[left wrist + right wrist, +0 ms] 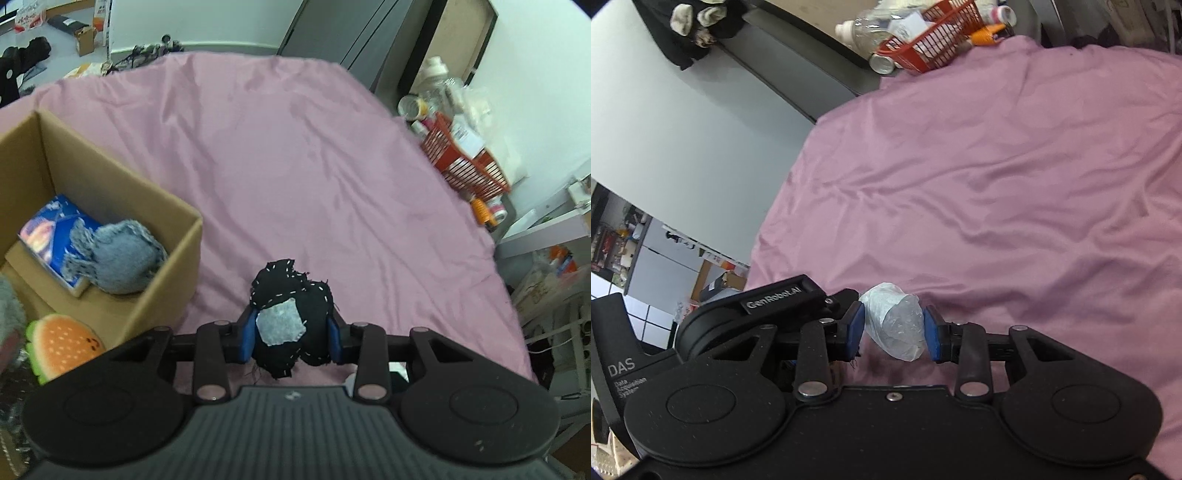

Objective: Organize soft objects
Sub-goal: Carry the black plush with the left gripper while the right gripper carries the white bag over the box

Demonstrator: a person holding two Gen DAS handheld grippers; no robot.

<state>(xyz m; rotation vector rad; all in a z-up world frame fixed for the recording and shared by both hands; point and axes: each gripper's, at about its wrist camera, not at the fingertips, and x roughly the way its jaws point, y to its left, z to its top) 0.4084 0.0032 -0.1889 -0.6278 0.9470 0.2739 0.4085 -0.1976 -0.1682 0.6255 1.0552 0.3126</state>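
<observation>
My left gripper (291, 338) is shut on a black stitched soft toy (295, 299) with a grey patch, held just above the pink sheet (295, 166). To its left stands an open cardboard box (162, 258) that holds a grey plush (122, 258) and a blue packet (51, 236). A burger plush (59, 345) lies by the box's near corner. My right gripper (894, 328) is shut on a crumpled clear plastic bag (895, 325) over the pink sheet (997, 184). The other gripper's body (768, 306) shows at its left.
A red basket (465, 155) full of bottles and jars stands past the bed's right edge; it also shows in the right wrist view (931, 40). A grey cabinet (351, 33) stands behind the bed. Clutter lies on the floor at far left.
</observation>
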